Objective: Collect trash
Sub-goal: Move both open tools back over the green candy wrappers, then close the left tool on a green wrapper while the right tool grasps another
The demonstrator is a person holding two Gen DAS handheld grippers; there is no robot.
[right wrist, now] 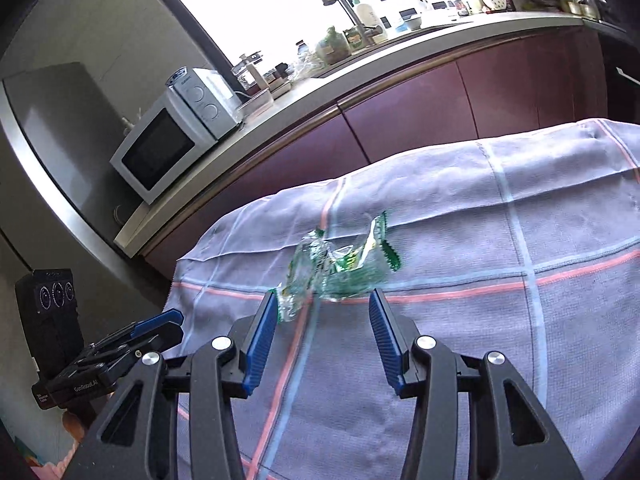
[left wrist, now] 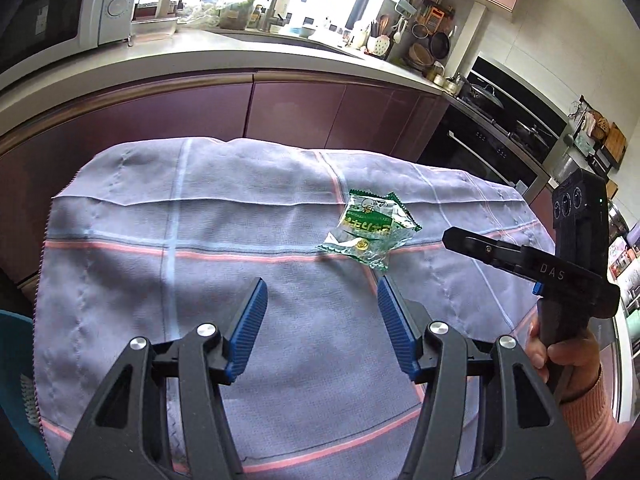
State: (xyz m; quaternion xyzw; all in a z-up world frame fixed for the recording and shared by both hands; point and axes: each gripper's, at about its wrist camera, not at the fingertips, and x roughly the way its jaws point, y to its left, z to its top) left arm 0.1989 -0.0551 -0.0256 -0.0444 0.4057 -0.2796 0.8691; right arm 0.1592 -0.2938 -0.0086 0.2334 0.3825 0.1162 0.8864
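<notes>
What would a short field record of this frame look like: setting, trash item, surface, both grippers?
setting: kitchen, counter with microwave behind
trash: crumpled green and clear snack wrapper, lying on the cloth
surface: lilac checked cloth with pink and blue stripes
left gripper: open, empty, short of the wrapper
right gripper: open, wrapper just ahead of its fingertips, not gripped
right hand: holds the right gripper's handle

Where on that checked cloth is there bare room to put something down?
The cloth lies bare from its left edge to the green wrapper, and in front of it near the left gripper. It is crowded around the wrapper, where the right gripper comes in, and on the counter behind.
</notes>
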